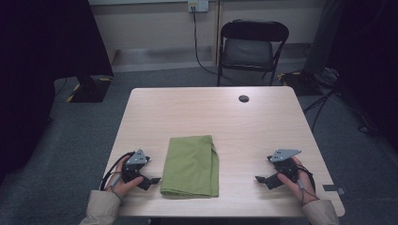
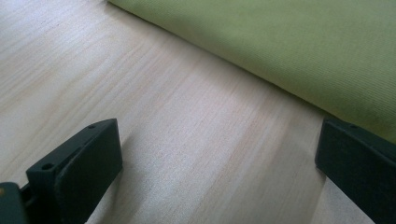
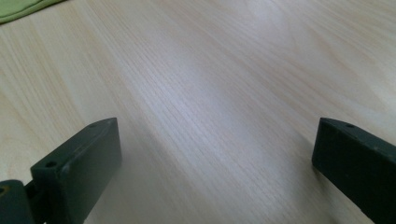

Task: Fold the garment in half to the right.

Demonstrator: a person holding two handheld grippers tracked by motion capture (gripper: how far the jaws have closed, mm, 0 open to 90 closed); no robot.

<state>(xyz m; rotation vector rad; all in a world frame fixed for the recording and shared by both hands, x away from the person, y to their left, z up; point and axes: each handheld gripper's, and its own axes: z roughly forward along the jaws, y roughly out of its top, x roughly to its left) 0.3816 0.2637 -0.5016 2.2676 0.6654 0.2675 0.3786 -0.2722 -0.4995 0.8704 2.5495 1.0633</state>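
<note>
A folded green cloth (image 1: 191,165) lies flat near the front middle of the light wooden table (image 1: 211,117). My left gripper (image 1: 150,180) rests on the table just left of the cloth, open, nothing between its jaws. In the left gripper view the cloth (image 2: 289,51) fills the upper right, its folded edge just ahead of the gripper (image 2: 217,163). My right gripper (image 1: 263,179) rests right of the cloth with a wider gap of bare table between, open and holding nothing. In the right gripper view a corner of the cloth (image 3: 23,9) shows at the top left, far from the gripper (image 3: 215,163).
A small dark round hole (image 1: 243,98) sits in the table near its far edge. A black folding chair (image 1: 251,47) stands behind the table. Cables and dark stands lie on the floor at both sides.
</note>
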